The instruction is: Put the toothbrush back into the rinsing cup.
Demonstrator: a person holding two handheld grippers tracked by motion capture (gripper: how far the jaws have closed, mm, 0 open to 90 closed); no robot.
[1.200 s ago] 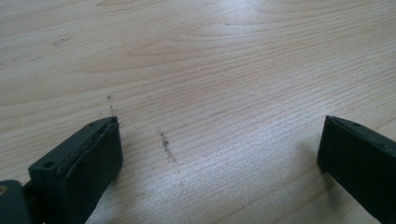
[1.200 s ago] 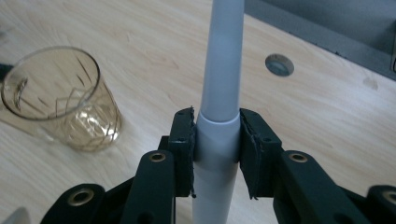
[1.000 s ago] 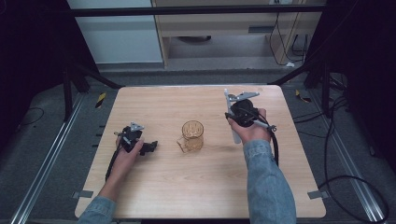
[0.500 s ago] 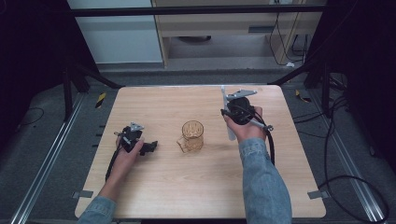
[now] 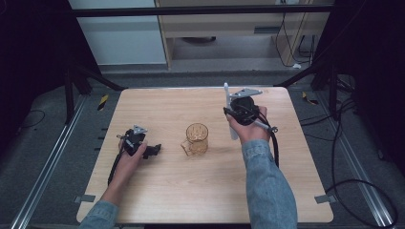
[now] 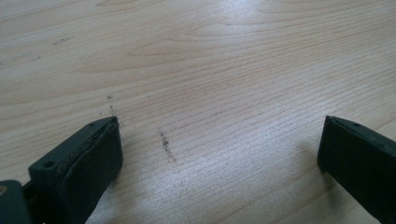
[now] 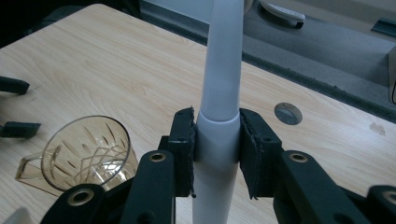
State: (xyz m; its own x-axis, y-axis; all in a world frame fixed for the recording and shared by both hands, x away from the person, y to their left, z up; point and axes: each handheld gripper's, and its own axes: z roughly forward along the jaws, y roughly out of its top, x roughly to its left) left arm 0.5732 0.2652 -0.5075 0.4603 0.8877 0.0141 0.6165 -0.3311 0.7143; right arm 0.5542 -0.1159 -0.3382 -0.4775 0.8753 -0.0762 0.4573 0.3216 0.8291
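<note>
right gripper (image 7: 217,140) clamped on white tube (image 7: 223,79), right of amber glass mug (image 5: 196,138); left gripper (image 6: 219,149) wide open, empty, on table (image 5: 191,191).

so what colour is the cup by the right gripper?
Clear amber-brown cut glass cup with a diamond pattern, shown best in the right gripper view.

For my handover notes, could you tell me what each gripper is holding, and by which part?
The right gripper is clamped on a white tube near its lower end. The left gripper is open and holds nothing.
</note>
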